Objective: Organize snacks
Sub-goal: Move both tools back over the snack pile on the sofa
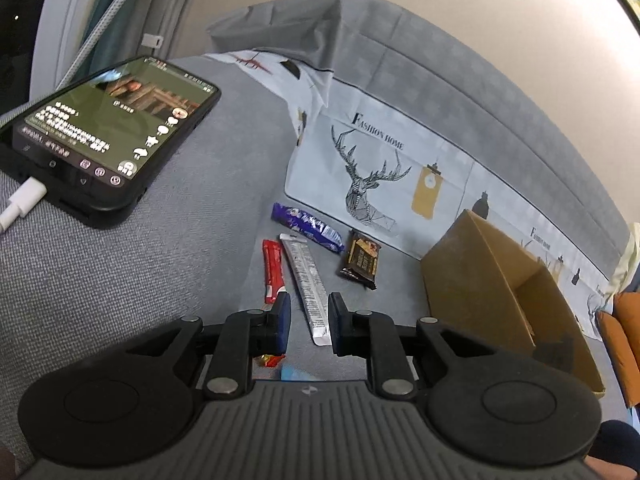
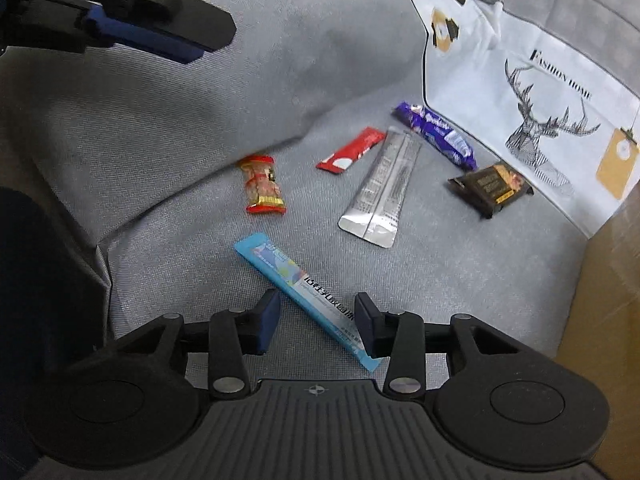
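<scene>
A home bedroom: grey bedding [image 1: 120, 280], with a deer-print "Fashion Home" pillowcase [image 1: 380, 168] behind it and a charging phone [image 1: 108, 132] lying on it.

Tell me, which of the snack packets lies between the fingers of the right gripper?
The light blue stick packet. It alone lies in the gap of the right gripper, untouched by the pads; the other packets all lie farther away.

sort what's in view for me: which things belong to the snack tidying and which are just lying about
Part of the job: purple bar, red sachet, silver sachet, dark chocolate pack, red and gold candy pack, light blue stick, cardboard box.

Just lying about: phone with its white charging cable, deer-print pillow.
</scene>
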Motion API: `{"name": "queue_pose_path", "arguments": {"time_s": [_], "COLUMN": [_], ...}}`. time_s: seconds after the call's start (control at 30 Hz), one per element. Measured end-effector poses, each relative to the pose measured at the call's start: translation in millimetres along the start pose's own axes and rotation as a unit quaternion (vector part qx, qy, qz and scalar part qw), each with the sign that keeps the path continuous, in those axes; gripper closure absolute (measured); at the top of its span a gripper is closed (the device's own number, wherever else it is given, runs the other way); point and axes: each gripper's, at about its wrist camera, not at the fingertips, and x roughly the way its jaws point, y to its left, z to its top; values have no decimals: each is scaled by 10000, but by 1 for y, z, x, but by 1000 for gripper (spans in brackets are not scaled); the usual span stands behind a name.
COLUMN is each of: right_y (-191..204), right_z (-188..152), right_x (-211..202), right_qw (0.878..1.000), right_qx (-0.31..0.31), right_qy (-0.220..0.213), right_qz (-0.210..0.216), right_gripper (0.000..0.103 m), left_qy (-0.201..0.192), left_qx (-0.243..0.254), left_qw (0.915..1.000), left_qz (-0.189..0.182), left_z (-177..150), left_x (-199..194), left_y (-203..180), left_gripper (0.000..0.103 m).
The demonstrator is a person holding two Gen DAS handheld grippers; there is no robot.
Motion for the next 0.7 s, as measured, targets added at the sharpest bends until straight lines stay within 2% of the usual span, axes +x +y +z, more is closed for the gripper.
{"name": "queue_pose_path", "arguments": {"time_s": [0.03, 0.13, 0.33, 0.47, 0.57, 0.67, 0.7], "right_y": [0, -2, -20, -34, -45, -49, -50], "right_z": [-1, -3, -2, -5, -6, -7, -7], "right_x": [-2, -8, -16, -18, -19, -16, -15], "right_qw": [10000, 9999, 9953, 9853, 9793, 9778, 9771], "right_qx": [-32, -20, 827, 1595, 1936, 2000, 2030], "right_qy": [-4, -25, 160, 383, 466, 563, 599], "right_qz": [-26, -143, -478, -486, -354, -271, -236], "right_gripper": [85, 98, 99, 99, 97, 94, 92], "left_qy": [32, 219, 627, 980, 1078, 1172, 1171], "left_qx": [-20, -148, -342, -1020, -1438, -1838, -1954], "left_qw": [10000, 9995, 9932, 9851, 9752, 9621, 9582], "left_qz": [18, 153, 920, 981, 1293, 1640, 1729], "left_z": [1, 1, 5, 2, -2, -6, -7], "left_x": [2, 10, 36, 60, 76, 91, 96], "left_y": [0, 0, -9, -8, -5, 2, 4], "left_gripper": [83, 83, 82, 81, 80, 62, 62]}}
